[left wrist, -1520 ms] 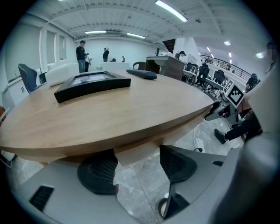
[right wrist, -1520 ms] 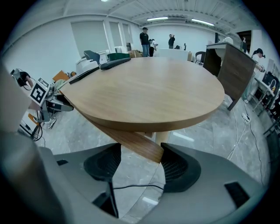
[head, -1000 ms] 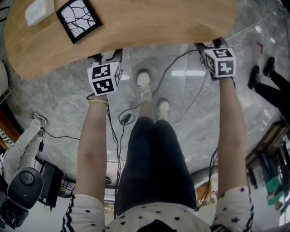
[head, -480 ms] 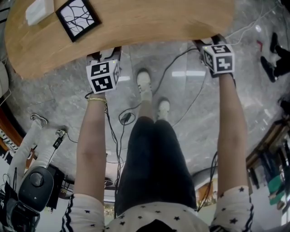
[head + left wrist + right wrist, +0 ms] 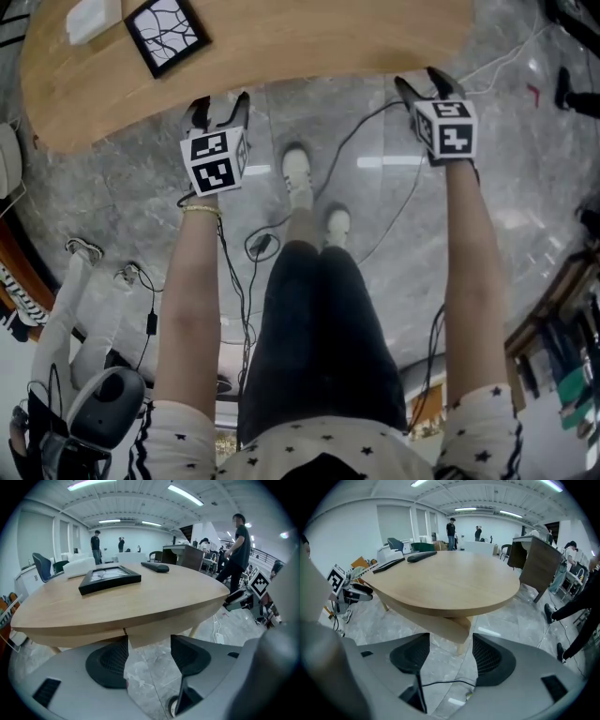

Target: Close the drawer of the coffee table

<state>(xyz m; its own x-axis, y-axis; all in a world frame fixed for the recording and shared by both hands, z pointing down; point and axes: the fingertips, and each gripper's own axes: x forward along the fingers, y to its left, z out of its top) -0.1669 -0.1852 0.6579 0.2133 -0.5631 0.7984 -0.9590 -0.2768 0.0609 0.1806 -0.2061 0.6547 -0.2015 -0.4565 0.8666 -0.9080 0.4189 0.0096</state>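
The left gripper [image 5: 217, 105] and the right gripper [image 5: 422, 84] are being held empty, jaws apart, just off the near edge of the oval coffee table [image 5: 281, 47], its long axis running left to right. The drawer [image 5: 168, 629] is being shown under that edge, its front facing the person.

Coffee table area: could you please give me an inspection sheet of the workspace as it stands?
Surface: wooden coffee table, rounded top.
Job's things: drawer not clearly made out; nothing protrudes in head view.
Clutter: framed picture, white object, remote.
Grippers: left gripper and right gripper open, empty, near the table edge.
Cables: black cables on the floor.
Surroundings: people standing behind.
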